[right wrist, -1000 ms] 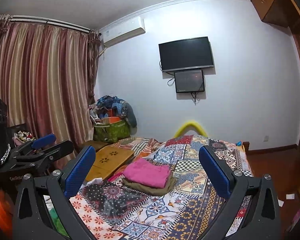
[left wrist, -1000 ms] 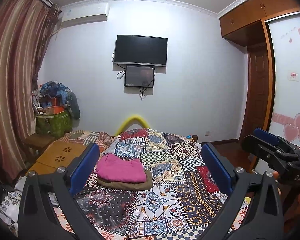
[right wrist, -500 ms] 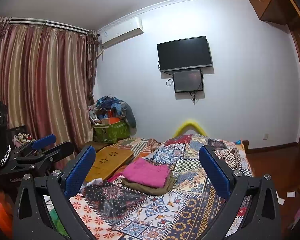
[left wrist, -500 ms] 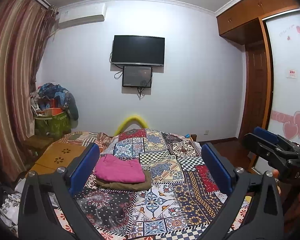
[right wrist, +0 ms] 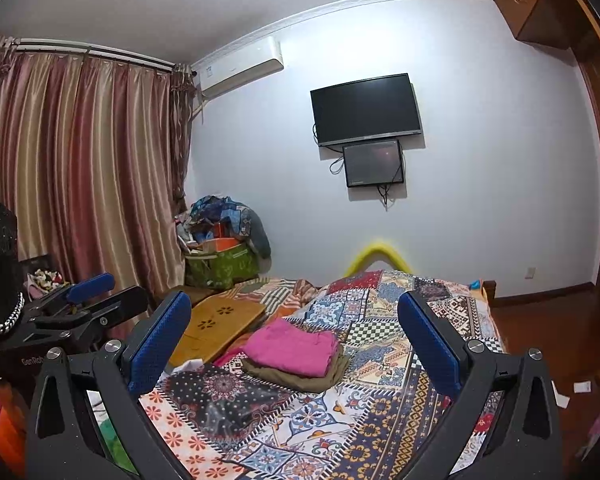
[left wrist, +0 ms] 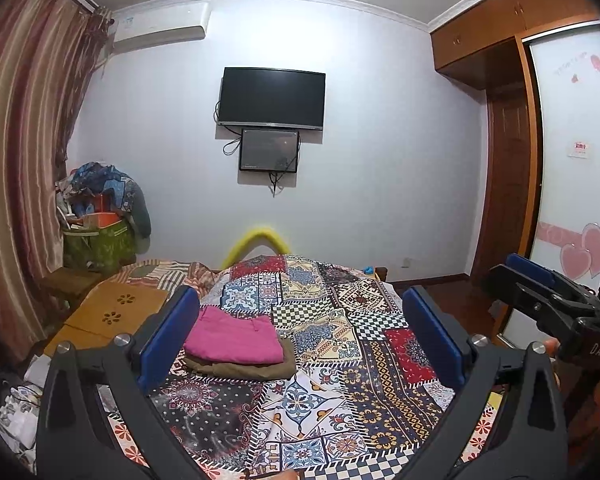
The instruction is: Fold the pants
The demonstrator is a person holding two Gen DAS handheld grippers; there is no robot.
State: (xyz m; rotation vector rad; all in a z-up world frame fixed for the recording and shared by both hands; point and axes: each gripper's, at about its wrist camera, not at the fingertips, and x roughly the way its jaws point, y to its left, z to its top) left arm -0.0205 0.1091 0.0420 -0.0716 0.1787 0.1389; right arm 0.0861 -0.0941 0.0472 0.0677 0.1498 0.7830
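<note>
A folded pink pair of pants lies on top of a folded olive-brown pair, stacked on the patchwork quilt of the bed. My left gripper hovers above the near part of the bed, open and empty, with the stack beside its left pad. In the right wrist view the same pink pants and olive pair sit between the pads of my right gripper, farther off; it is open and holds nothing. Each gripper shows at the other view's edge: the right gripper, the left gripper.
A wooden lap table lies on the bed's left side. A green bag piled with clutter stands by the curtain. A yellow foam arch marks the far bed end. A TV hangs on the wall; a wardrobe is right.
Both views have drifted only slightly. The stacked pants have not moved, and both grippers stay open.
</note>
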